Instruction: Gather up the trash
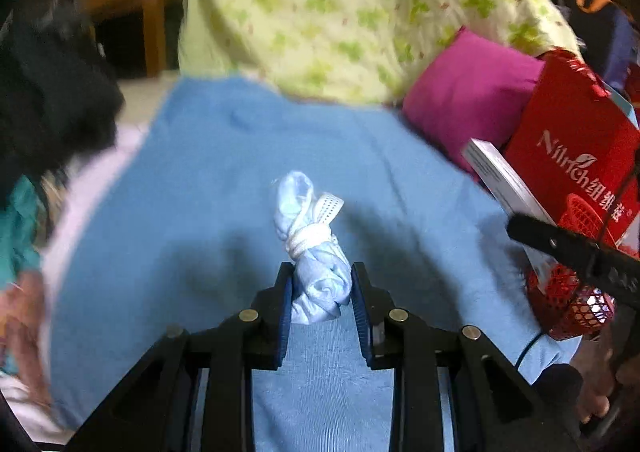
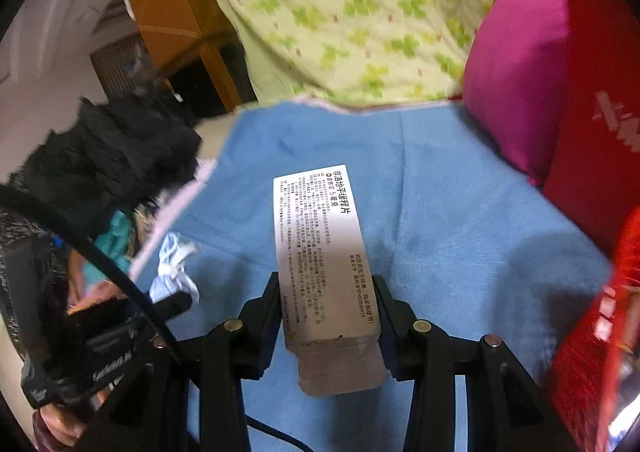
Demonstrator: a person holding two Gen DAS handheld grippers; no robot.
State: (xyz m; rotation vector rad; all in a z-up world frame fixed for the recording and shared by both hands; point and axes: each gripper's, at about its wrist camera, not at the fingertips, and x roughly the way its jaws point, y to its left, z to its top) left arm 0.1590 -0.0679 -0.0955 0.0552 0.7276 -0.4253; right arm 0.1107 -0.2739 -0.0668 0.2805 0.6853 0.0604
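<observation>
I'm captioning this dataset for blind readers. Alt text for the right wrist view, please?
The right gripper holds a white medicine box between its fingers above a blue blanket. A magenta pillow lies behind.

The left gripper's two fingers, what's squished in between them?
A rolled-up blue face mask, tied with its own white strap, sits between the left gripper's fingers, above the blue blanket. The left wrist view shows it.

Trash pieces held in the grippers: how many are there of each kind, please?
Rolled-up blue face mask, in the left gripper: 1
White medicine box, in the right gripper: 1
Total: 2
</observation>
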